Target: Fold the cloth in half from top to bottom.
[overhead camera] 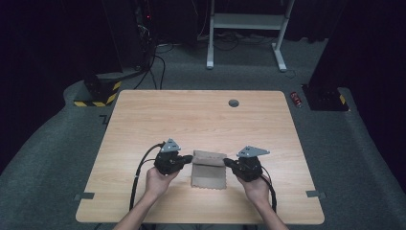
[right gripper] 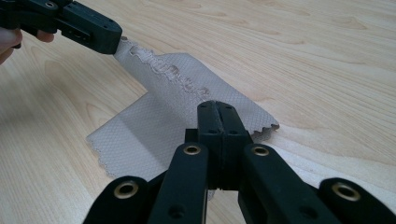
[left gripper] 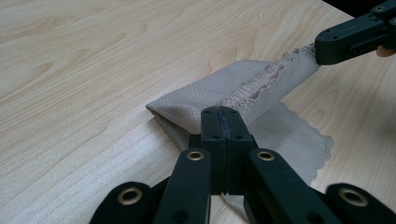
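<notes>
A beige cloth [overhead camera: 208,171] with a scalloped edge lies near the front of the wooden table [overhead camera: 191,120], its far part folded over toward me. My left gripper [overhead camera: 187,160] is shut on the cloth's left corner, and my right gripper [overhead camera: 229,164] is shut on the right corner. In the left gripper view the shut jaws [left gripper: 222,114] pinch the cloth [left gripper: 205,88], whose gathered edge runs to the right gripper [left gripper: 350,39]. In the right gripper view the shut jaws [right gripper: 217,109] hold the cloth [right gripper: 149,135], and the left gripper [right gripper: 88,30] pinches the raised edge.
A round grey grommet [overhead camera: 233,103] sits near the table's far edge. Beyond the table stand a white frame [overhead camera: 246,28] and black stands on the grey floor. A red can [overhead camera: 296,99] lies on the floor at the right.
</notes>
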Motion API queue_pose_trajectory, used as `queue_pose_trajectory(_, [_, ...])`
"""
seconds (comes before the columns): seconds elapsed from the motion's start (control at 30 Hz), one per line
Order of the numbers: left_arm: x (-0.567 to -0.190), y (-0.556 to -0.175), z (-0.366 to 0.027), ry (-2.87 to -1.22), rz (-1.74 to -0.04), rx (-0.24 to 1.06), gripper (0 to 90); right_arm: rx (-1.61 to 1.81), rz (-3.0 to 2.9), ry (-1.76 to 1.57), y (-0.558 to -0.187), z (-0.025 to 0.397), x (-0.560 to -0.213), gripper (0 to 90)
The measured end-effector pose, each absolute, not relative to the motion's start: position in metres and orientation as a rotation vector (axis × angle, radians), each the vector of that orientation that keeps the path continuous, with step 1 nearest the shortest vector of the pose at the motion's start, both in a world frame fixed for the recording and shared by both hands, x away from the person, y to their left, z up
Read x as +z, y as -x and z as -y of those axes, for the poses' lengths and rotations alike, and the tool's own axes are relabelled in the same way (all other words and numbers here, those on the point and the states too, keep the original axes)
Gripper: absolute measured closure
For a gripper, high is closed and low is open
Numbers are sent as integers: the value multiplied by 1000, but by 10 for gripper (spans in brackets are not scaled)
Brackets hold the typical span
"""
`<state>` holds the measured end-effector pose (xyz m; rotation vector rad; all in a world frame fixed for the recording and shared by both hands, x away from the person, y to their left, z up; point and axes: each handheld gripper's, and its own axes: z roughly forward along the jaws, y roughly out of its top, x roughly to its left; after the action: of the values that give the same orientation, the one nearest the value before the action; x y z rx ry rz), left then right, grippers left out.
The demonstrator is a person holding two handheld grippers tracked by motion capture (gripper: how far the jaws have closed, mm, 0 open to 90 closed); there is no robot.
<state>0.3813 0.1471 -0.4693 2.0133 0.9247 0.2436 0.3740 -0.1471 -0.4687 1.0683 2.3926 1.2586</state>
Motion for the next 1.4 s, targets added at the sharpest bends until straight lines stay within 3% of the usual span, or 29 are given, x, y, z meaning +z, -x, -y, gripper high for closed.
queue_pose_trajectory(1.4, [-485, -362, -144, -2084, -900, 227, 893, 1239, -2450, -1053, -352, 149, -490, 899])
